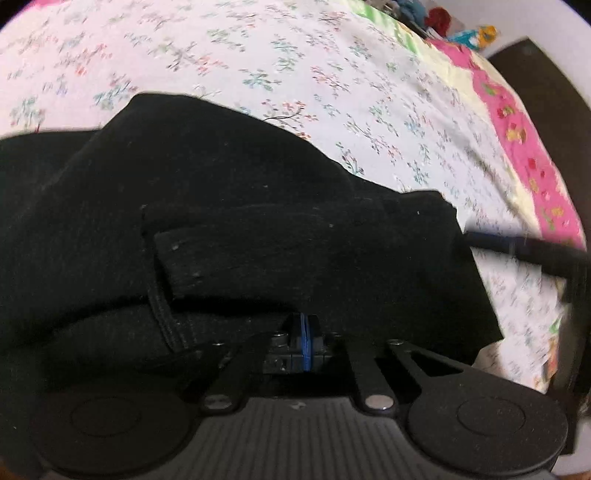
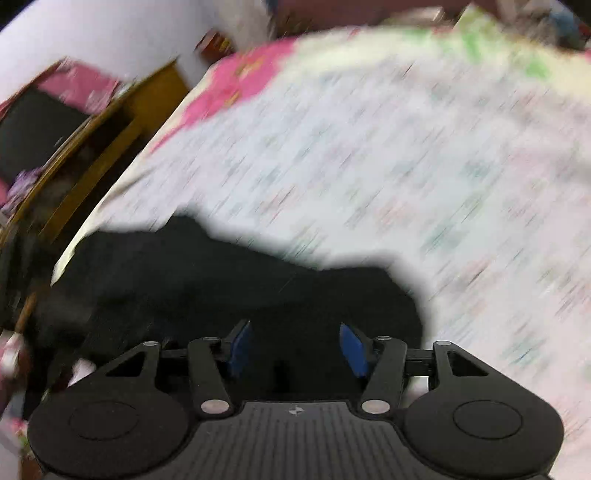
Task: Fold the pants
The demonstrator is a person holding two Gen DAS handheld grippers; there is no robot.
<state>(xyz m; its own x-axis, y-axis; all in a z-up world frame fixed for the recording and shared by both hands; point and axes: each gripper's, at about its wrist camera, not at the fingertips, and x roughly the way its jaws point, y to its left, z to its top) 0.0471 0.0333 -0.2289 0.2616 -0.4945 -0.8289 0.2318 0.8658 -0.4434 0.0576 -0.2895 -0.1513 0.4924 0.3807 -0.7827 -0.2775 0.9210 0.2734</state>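
Observation:
Black pants (image 1: pixel 229 229) lie bunched and partly folded on a floral bedsheet (image 1: pixel 258 55), filling the lower middle of the left wrist view. My left gripper (image 1: pixel 303 325) is shut, its blue pads pressed together at the near edge of the pants; whether cloth is pinched between them is unclear. In the blurred right wrist view the pants (image 2: pixel 221 280) lie just ahead of my right gripper (image 2: pixel 295 343), which is open with its blue pads wide apart over the black cloth and holds nothing. The other gripper's dark arm (image 1: pixel 535 251) shows at the right of the left wrist view.
The sheet has a pink border (image 1: pixel 524 140) at the bed's right side. Colourful toys (image 1: pixel 476 35) sit beyond the far corner. A wooden shelf unit (image 2: pixel 110 122) stands beside the bed at the left of the right wrist view.

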